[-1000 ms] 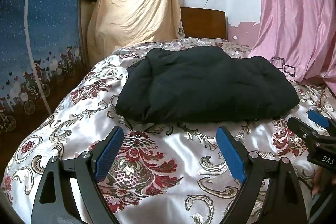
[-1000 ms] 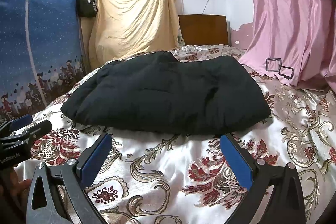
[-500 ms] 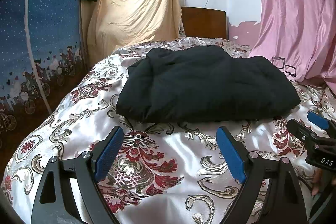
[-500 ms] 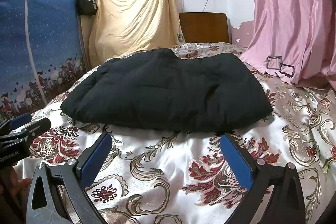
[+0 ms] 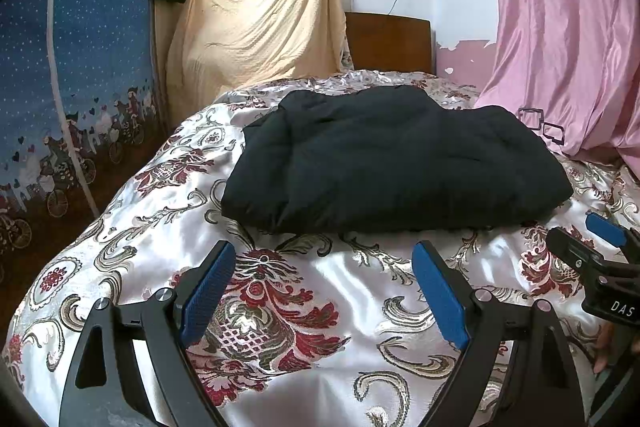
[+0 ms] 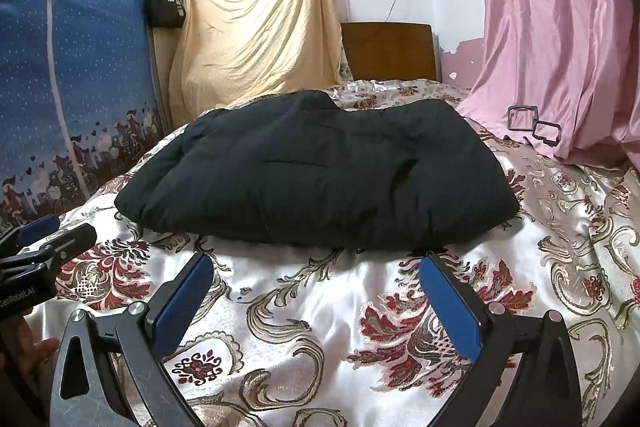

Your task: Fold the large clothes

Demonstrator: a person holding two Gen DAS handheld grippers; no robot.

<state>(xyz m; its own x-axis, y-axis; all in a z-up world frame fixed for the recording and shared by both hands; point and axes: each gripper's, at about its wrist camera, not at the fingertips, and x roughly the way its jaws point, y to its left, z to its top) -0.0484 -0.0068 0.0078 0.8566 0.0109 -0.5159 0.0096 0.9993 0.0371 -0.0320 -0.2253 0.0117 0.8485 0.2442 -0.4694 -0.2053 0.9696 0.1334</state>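
A large black padded garment [image 5: 384,159] lies folded into a thick rectangle on the bed; it also fills the middle of the right wrist view [image 6: 320,171]. My left gripper [image 5: 324,267] is open and empty, hovering over the bedspread just short of the garment's near edge. My right gripper [image 6: 316,279] is open and empty, also just short of that edge. The right gripper's tip shows at the right of the left wrist view [image 5: 604,247], and the left gripper's tip shows at the left of the right wrist view [image 6: 44,243].
The bed has a shiny white bedspread [image 5: 328,307] with red and gold floral patterns. A pink curtain [image 5: 560,27] hangs on the right, a beige sheet [image 5: 256,27] at the back, a blue patterned wardrobe [image 5: 72,67] on the left. Two dark frames [image 6: 532,125] lie by the curtain.
Both grippers have drifted very slightly; the garment sits a touch lower in the right wrist view. Both stay open and the garment has not moved.
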